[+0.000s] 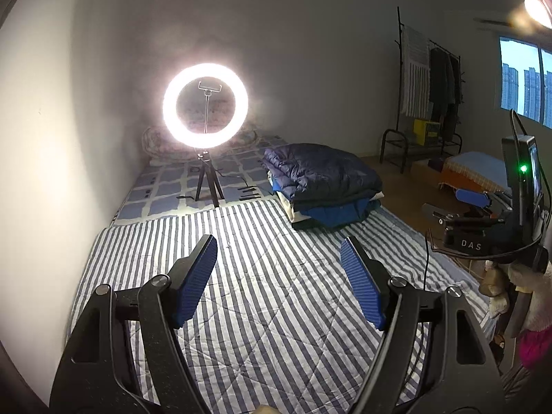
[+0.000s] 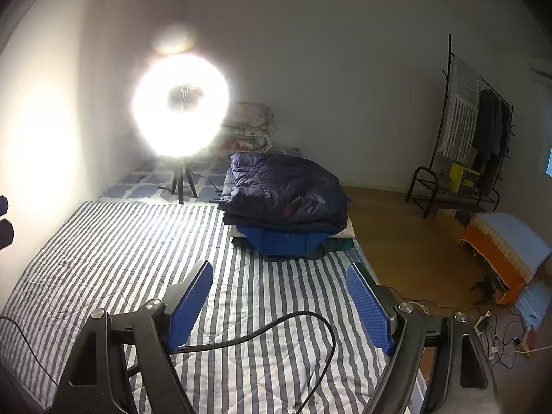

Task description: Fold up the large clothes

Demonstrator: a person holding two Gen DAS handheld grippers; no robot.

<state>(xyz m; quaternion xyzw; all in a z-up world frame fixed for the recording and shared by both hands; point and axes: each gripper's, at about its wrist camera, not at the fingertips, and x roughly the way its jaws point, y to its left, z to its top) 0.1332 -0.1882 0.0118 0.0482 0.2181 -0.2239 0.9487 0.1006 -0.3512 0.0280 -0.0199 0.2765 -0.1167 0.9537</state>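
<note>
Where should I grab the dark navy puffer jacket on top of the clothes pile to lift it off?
Take the navy puffer jacket by its near folded edge, where it overhangs the blue garment beneath. Come in low from the front over the striped quilt, one open hand-held gripper toward each front corner. The jacket lies flat and bulky, so its rounded top offers little to pinch.

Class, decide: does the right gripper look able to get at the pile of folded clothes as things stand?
Probably yes: the right gripper is open and empty, and only bare striped quilt lies before the pile of folded clothes.
</note>
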